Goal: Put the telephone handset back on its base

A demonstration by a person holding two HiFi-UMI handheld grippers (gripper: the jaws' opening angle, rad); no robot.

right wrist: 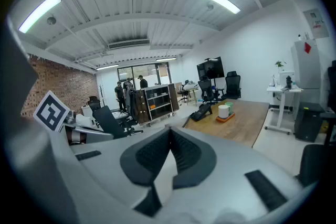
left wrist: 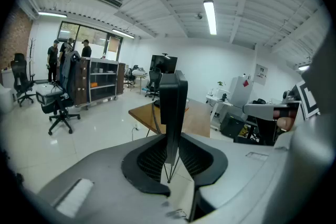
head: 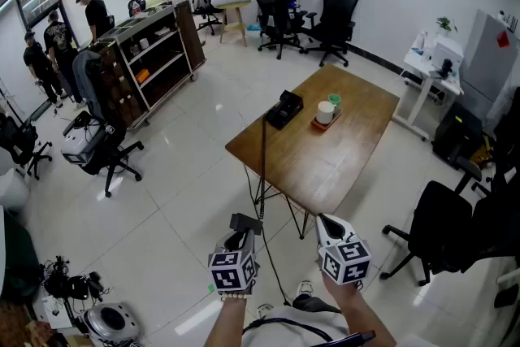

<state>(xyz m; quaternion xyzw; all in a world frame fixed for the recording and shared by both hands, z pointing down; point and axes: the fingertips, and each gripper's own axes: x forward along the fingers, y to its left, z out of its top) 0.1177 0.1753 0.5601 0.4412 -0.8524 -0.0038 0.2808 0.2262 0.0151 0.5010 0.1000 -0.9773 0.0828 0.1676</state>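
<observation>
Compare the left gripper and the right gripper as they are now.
The left gripper is clamped on the upright black handset; the right gripper is shut on nothing. A cord runs from the left gripper's handset to the base on the table; nothing trails from the right gripper. Both are side by side, short of the table.

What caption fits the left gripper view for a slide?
Left gripper shut on the black telephone handset, wooden table ahead across the office floor.

Bright ceiling tubes [left wrist: 210, 17], fisheye-warped dark corners, foreground possibly blurred.
</observation>
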